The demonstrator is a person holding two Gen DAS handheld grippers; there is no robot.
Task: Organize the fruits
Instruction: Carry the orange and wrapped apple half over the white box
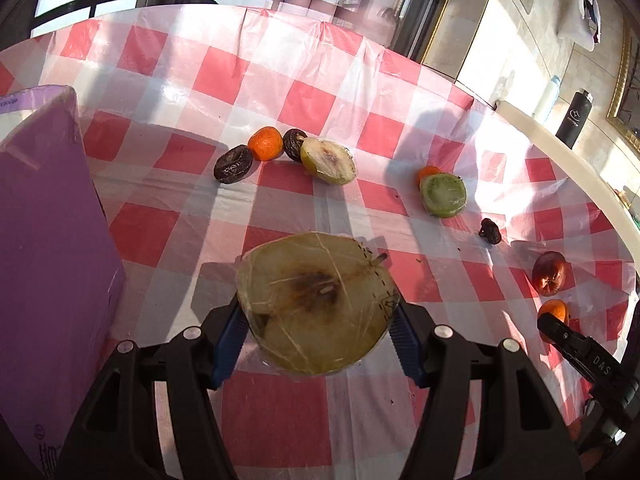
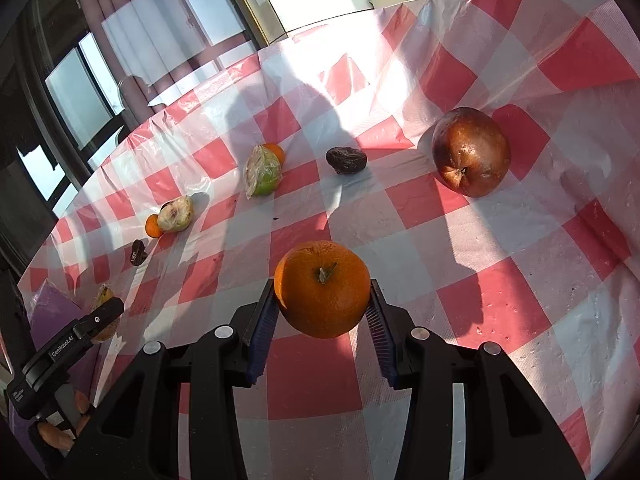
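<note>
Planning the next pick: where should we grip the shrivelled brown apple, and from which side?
Grip the brown apple across its round middle, coming from above. It lies tilted with its stem dimple toward the right gripper, so fingers on the smooth flanks should seat better than on the puckered ends.

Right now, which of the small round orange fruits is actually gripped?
The orange with the stem stub, clamped in the right gripper. Two other oranges lie on the checked cloth beside wrapped fruit halves.

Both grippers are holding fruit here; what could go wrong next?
The left gripper pinches the wrapped cut fruit half only at its edges, and the slick film could let it slip or tilt. The right gripper clamps the round orange near its widest part, so it might roll out. The purple box stands close on the left, so a swing could knock it.
</note>
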